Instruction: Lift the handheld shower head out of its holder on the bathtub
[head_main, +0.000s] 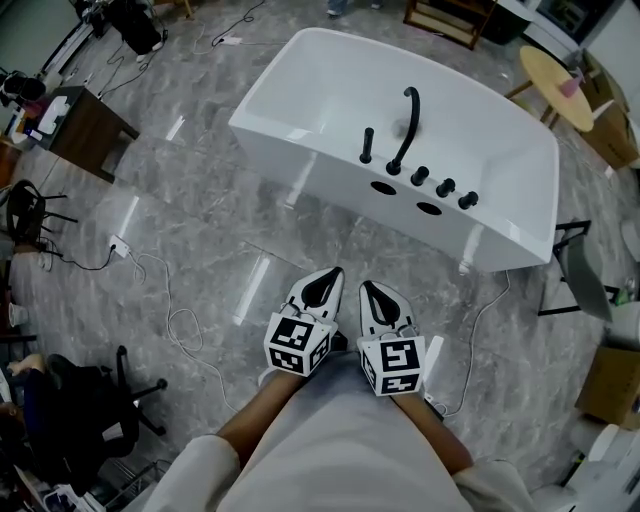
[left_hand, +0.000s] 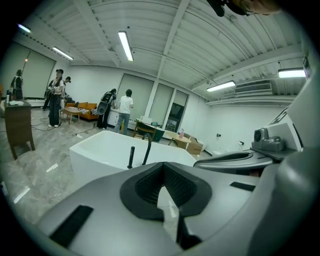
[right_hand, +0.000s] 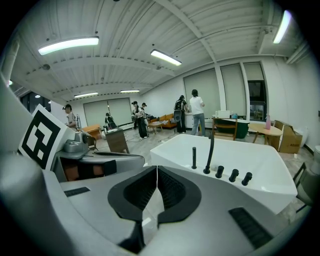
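Note:
A white freestanding bathtub (head_main: 300, 95) stands ahead on the grey floor. On its near rim the black handheld shower head (head_main: 367, 145) stands upright in its holder, left of the curved black faucet (head_main: 408, 125) and three black knobs (head_main: 444, 186). My left gripper (head_main: 333, 275) and right gripper (head_main: 367, 290) hang side by side over the floor, short of the tub, both shut with nothing in them. In the left gripper view the shower head (left_hand: 131, 156) rises beyond the closed gripper (left_hand: 161, 170). In the right gripper view the shower head (right_hand: 194, 157) stands right of the closed gripper (right_hand: 157, 172).
A dark wooden side table (head_main: 85, 125) stands at the left. Cables and a power strip (head_main: 120, 247) lie on the floor. An office chair (head_main: 100, 400) is at the lower left, a black chair (head_main: 585, 270) and a cardboard box (head_main: 610, 385) at the right. People (left_hand: 56, 100) stand far back.

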